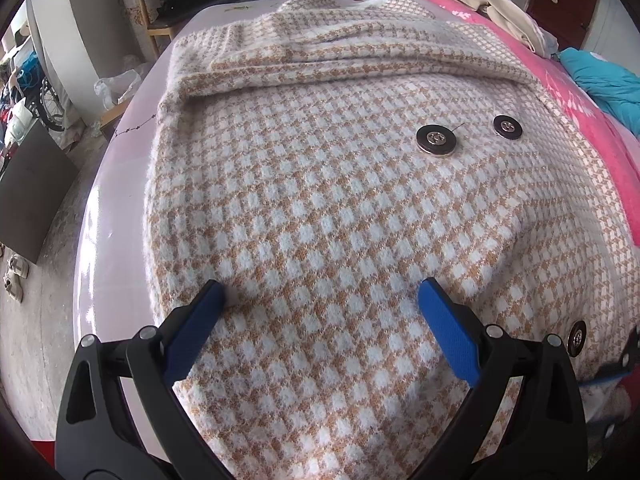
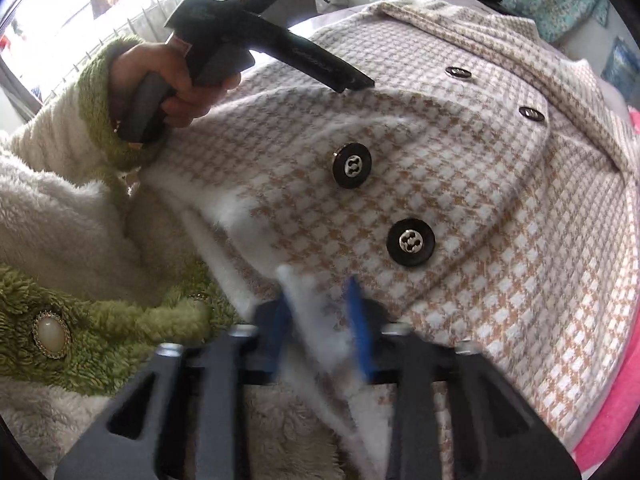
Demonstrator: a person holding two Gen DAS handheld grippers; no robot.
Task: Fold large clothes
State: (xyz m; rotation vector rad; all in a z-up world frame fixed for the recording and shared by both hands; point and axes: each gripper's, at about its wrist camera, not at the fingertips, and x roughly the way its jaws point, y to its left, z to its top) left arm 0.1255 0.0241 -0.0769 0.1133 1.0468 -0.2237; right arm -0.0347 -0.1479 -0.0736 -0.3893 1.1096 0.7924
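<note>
On a pale bed [image 1: 120, 184], the left wrist view shows a tan-and-white checked coat [image 1: 320, 220] spread flat, black buttons [image 1: 436, 141] near its middle. The left claw [image 1: 320, 300] stands wide above the cloth, gripping nothing. A pink blanket [image 1: 592, 152] lies alongside, a wooden chair [image 1: 160, 20] beyond.

In the right wrist view, the right claw [image 2: 320, 312], blurred, pinches the coat's fluffy white hem [image 2: 312, 308]. A hand [image 2: 176, 84] in a green-cuffed fleece sleeve [image 2: 60, 168] holds the other tool above the coat
</note>
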